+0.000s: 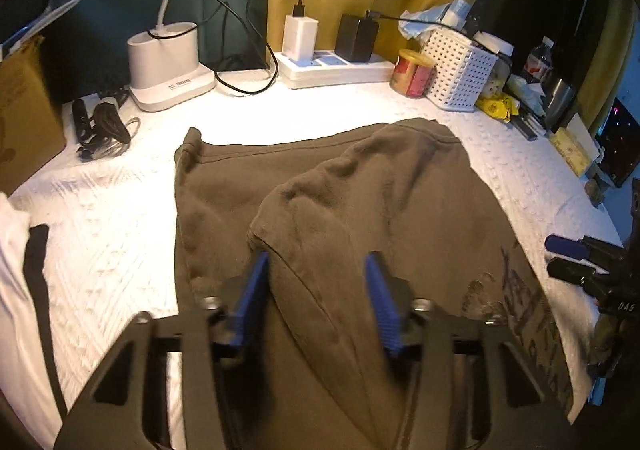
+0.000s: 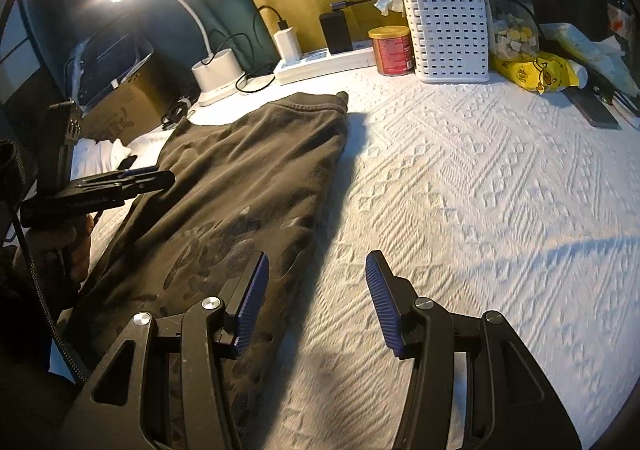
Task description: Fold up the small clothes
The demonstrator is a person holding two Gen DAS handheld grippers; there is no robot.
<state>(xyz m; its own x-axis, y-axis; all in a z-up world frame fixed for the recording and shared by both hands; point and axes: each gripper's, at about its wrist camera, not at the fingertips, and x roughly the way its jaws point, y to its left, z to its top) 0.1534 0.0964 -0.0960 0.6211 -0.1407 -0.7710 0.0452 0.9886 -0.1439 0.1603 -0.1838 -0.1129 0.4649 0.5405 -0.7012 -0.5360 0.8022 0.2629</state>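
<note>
A dark olive-brown garment [image 1: 224,186] with a faded print lies spread on the white textured cover [image 1: 120,234]. One part is folded over its middle. My left gripper [image 1: 316,258] hangs low over that folded part, and the fold's edge runs between the blue pads [image 1: 256,282], which stand apart. In the right wrist view the left gripper [image 2: 160,176] appears side-on over the garment's [image 2: 248,170] left edge. My right gripper [image 2: 316,262] is open and holds nothing. It straddles the garment's right edge, with one finger over cloth and one over the bare cover [image 2: 480,190]. Its fingers [image 1: 568,246] show at the right in the left wrist view.
Along the back stand a white lamp base [image 1: 164,58], a power strip [image 1: 336,70] with chargers and cables, a red can [image 1: 412,72] and a white perforated basket [image 1: 460,70]. A cardboard box [image 1: 24,110] and white clothing [image 1: 12,290] lie at the left. A yellow packet [image 2: 536,72] lies at the right.
</note>
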